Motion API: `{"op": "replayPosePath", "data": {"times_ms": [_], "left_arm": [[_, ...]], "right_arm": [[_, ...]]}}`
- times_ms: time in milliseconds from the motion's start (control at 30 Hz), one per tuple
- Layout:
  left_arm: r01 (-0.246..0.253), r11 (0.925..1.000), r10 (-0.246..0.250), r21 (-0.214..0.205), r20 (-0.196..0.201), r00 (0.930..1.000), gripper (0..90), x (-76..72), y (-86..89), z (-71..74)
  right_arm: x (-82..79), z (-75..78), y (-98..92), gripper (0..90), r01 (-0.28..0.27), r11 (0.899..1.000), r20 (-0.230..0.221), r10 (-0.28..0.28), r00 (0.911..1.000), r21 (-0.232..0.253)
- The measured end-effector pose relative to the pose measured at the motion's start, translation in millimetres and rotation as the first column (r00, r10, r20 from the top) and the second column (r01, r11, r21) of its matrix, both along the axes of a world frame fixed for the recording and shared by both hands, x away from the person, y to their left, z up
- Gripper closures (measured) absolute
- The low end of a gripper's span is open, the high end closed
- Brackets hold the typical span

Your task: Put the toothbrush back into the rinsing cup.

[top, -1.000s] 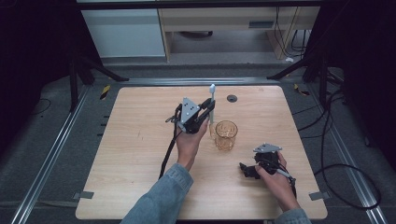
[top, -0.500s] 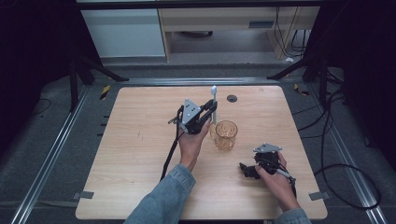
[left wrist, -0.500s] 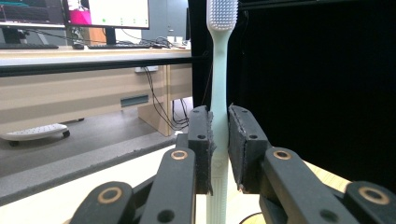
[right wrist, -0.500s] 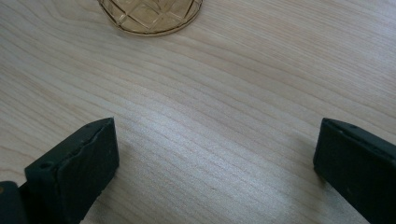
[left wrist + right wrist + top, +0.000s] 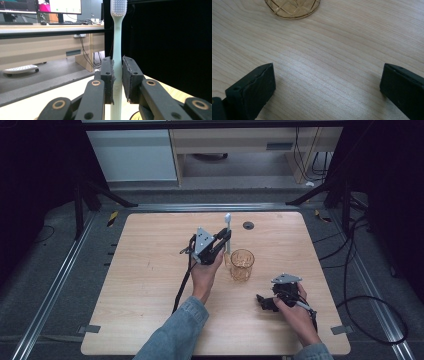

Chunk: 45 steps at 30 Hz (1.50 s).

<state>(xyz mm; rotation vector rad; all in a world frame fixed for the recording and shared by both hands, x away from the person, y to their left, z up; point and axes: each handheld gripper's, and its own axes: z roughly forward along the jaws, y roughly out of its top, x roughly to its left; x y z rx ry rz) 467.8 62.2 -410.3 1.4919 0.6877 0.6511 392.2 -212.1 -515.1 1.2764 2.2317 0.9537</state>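
My left gripper (image 5: pixel 226 236) is shut on a pale green toothbrush (image 5: pixel 228 231), held upright just left of and above an amber patterned glass (image 5: pixel 242 265) near the table's middle. In the left gripper view the toothbrush (image 5: pixel 117 50) stands clamped between the two pads, its bristle head at the top. My right gripper (image 5: pixel 261 301) rests low on the table at the front right, jaws wide apart with bare wood between them. The glass's base (image 5: pixel 292 8) lies ahead of it in the right gripper view.
The wooden table (image 5: pixel 150 285) has a small dark round hole (image 5: pixel 248 225) near its far edge. A black cable (image 5: pixel 182 282) trails from the left gripper toward the front. Metal rails and dark floor surround the table; desks stand beyond.
The left gripper with the toothbrush has drifted slightly toward the glass. The right gripper has stayed put.
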Motion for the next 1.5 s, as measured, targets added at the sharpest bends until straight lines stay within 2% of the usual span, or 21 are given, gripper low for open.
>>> {"op": "replayPosePath", "data": {"times_ms": [500,833,1500], "left_arm": [[0.005,0.9996,-0.004,0.027,-0.036,0.9993,78.8,1.3,-2.3,-20.5],[0.004,0.9994,-0.002,0.033,-0.053,0.9986,78.8,1.5,-1.8,-28.3],[0.003,0.9969,0.003,0.078,-0.084,0.9965,78.6,0.4,-0.5,-38.5]], "right_arm": [[-0.1,0.0,0.1,0.4,0.001,1.000,-0.001,-0.001,1.0000,0.001],[-0.1,0.0,0.1,0.4,0.001,1.000,-0.001,-0.001,1.0000,0.002],[0.0,0.0,0.0,0.4,0.000,1.000,0.000,0.000,1.0000,0.001]]}}
